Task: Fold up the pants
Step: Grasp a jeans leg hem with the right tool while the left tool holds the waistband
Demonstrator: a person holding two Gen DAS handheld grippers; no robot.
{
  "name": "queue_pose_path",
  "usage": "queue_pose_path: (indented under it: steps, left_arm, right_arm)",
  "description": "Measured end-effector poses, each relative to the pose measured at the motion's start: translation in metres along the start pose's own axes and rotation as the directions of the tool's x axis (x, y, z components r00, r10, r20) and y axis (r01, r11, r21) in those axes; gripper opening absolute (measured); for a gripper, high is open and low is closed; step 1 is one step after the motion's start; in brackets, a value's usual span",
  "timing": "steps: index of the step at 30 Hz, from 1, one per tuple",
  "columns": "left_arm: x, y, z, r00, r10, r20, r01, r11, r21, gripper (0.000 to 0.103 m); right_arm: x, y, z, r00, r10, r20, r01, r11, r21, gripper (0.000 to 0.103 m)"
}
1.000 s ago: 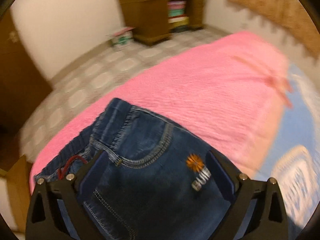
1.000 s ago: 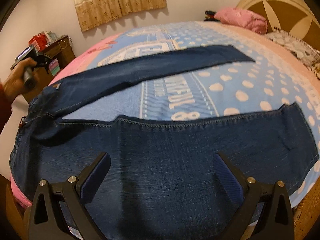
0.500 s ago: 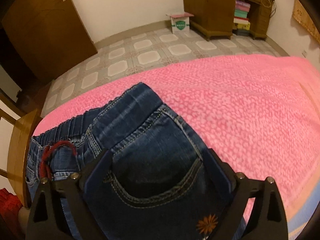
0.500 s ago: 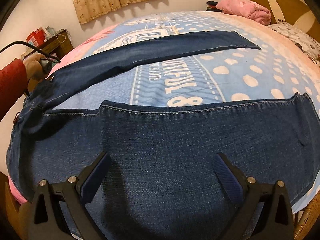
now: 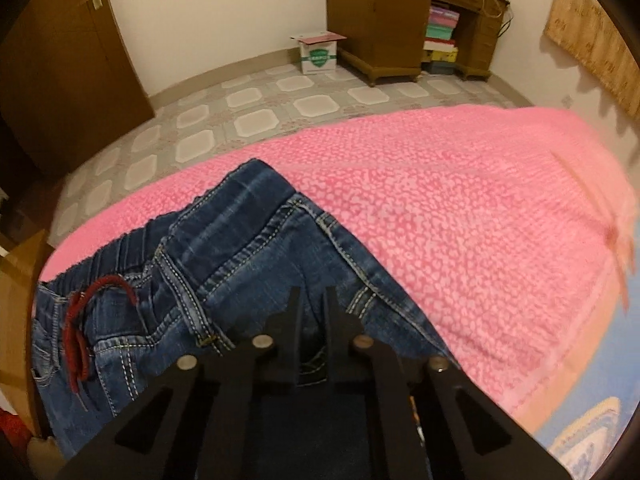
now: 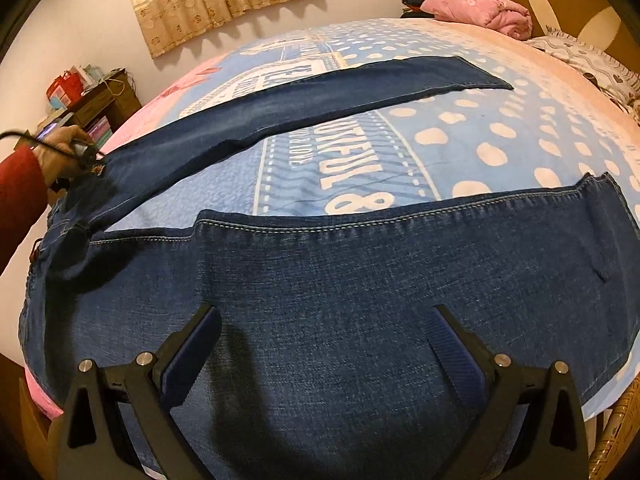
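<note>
Warm, yellowish indoor light fills both views, moderately bright and fairly even, with no glare. Both pictures are fisheye: straight lines bow, and a black vignette rings the corners. In the left wrist view the tiled floor point(image 5: 256, 120) and cabinet point(image 5: 376, 20) look reasonably sharp, while the far right side of the pink blanket point(image 5: 460, 220) smears into motion blur. The left gripper point(image 5: 311, 304) is nearly a silhouette. In the right wrist view the jeans point(image 6: 360, 280) show crisp weave, with a soft shadow beside the right gripper point(image 6: 320, 320) and darker shading near the waist at left.
</note>
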State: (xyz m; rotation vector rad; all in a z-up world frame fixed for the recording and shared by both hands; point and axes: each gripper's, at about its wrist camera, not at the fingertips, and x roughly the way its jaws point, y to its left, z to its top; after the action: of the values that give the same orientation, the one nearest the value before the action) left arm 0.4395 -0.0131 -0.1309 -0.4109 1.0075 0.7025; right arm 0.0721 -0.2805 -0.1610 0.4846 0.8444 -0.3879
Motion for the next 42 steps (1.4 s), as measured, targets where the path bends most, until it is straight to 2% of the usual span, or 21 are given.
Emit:
queue_pose_path:
  steps: [6,11,14,15,17,20,22,24,27,29,30,31,32,34,37,39,41,42]
  left_arm:
    - [-0.033,0.014,-0.007,0.993,-0.069,0.093,0.066,0.997,0.032,0.006]
    - [-0.066,0.025,-0.025,0.972,-0.152,0.178,0.131,0.984,0.123,0.006]
    - [-0.063,0.024,-0.015,0.974,-0.202,0.107,0.181,0.967,0.182,0.008]
    - [-0.059,0.021,-0.008,0.975,-0.213,0.07,0.192,0.955,0.228,0.013]
    - [-0.055,0.012,-0.002,0.975,-0.213,0.058,0.183,0.927,0.326,0.022]
    - [-0.061,0.012,-0.001,0.971,-0.189,0.144,0.111,0.896,0.43,0.041]
    - [-0.061,0.016,0.006,0.965,-0.184,0.188,0.08,0.886,0.457,0.068]
    - [-0.057,0.017,0.014,0.962,-0.174,0.209,0.054,0.876,0.479,0.082]
    - [-0.056,0.012,0.014,0.959,-0.176,0.222,0.035,0.85,0.526,0.083]
    - [-0.054,0.005,0.007,0.958,-0.189,0.217,0.036,0.827,0.561,0.083]
    - [-0.054,0.001,0.004,0.957,-0.199,0.21,0.042,0.814,0.579,0.083]
    - [-0.054,-0.003,0.0,0.957,-0.214,0.197,0.055,0.798,0.6,0.083]
    - [-0.055,-0.006,-0.003,0.957,-0.225,0.186,0.067,0.789,0.611,0.083]
    - [-0.055,-0.013,-0.005,0.957,-0.244,0.158,0.095,0.775,0.624,0.083]
    - [-0.057,-0.016,-0.003,0.953,-0.248,0.176,0.084,0.771,0.631,0.084]
    - [-0.057,-0.015,-0.003,0.947,-0.262,0.184,0.089,0.767,0.635,0.086]
    - [-0.054,-0.017,-0.006,0.945,-0.268,0.187,0.089,0.762,0.641,0.086]
    - [-0.053,-0.016,-0.007,0.945,-0.269,0.187,0.091,0.764,0.639,0.086]
  right_arm:
    - [-0.004,-0.003,-0.001,1.0,-0.02,-0.002,0.02,1.0,0.019,0.102]
    - [-0.007,-0.005,0.0,1.0,-0.022,-0.003,0.022,0.999,0.033,0.102]
    - [-0.014,-0.004,0.002,1.0,-0.009,0.012,0.009,1.0,0.026,0.102]
    - [-0.017,-0.004,0.003,1.0,-0.006,0.021,0.006,1.0,0.022,0.102]
    - [-0.025,-0.005,0.006,0.999,0.001,0.051,-0.001,1.0,0.012,0.102]
    - [-0.034,-0.015,0.023,0.995,0.002,0.102,-0.003,1.0,0.012,0.102]
    - [-0.038,-0.029,0.047,0.988,-0.007,0.153,0.005,1.0,0.015,0.102]
    - [-0.039,-0.048,0.084,0.981,-0.015,0.195,0.012,1.0,0.017,0.102]
    - [-0.031,-0.076,0.142,0.968,-0.035,0.25,0.027,0.999,0.037,0.102]
    - [-0.015,-0.097,0.183,0.971,-0.052,0.233,0.033,0.996,0.082,0.097]
    - [0.002,-0.107,0.21,0.98,-0.032,0.195,0.011,0.994,0.11,0.093]
    - [0.014,-0.112,0.227,0.986,-0.014,0.168,-0.009,0.99,0.138,0.079]
    - [0.031,-0.116,0.248,0.991,0.002,0.131,-0.025,0.985,0.171,0.074]
    - [0.062,-0.119,0.28,0.997,0.05,0.058,-0.062,0.974,0.217,0.074]
    - [0.119,-0.116,0.325,0.994,0.096,-0.053,-0.076,0.952,0.297,0.074]
    - [0.156,-0.117,0.341,0.976,0.184,-0.118,-0.122,0.906,0.405,0.074]
    - [0.189,-0.121,0.345,0.947,0.278,-0.159,-0.147,0.818,0.557,0.074]
    - [0.204,-0.119,0.347,0.938,0.295,-0.181,-0.134,0.791,0.597,0.074]
